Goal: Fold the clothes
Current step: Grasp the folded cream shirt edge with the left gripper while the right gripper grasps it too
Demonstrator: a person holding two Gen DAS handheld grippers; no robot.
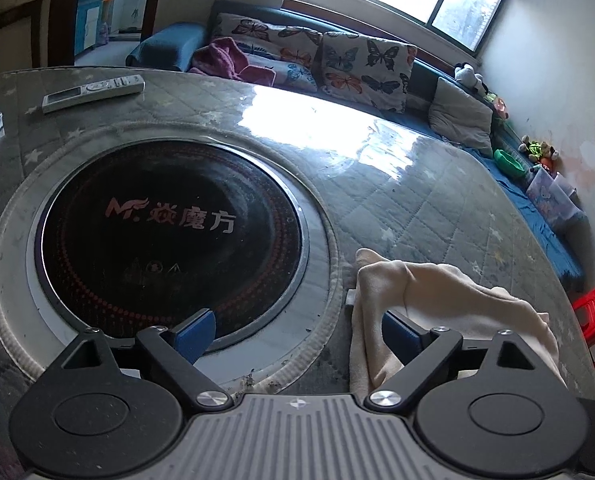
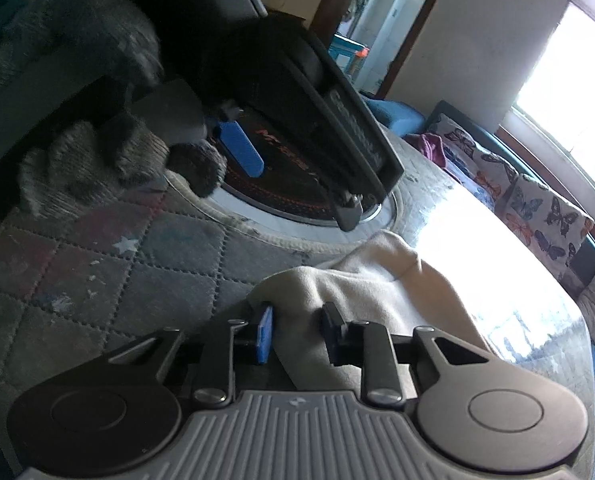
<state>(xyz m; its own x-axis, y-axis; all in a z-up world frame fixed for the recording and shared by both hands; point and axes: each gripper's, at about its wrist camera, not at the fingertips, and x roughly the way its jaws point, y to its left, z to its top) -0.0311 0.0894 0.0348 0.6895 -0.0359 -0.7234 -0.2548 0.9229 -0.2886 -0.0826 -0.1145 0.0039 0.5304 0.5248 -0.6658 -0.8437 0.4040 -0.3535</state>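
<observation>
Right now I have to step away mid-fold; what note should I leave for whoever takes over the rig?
Left tool: open wide, nothing gripped; its right finger lies against the cream cloth, its left finger is over the round black cooktop.
Right tool: shut on the cloth's near bunched edge.
The cloth lies rumpled on the quilted table, beside the cooktop.
Done: right grip taken. No neat fold yet.
Left: probably grip with the left tool, spread the cloth, fold it.
</observation>
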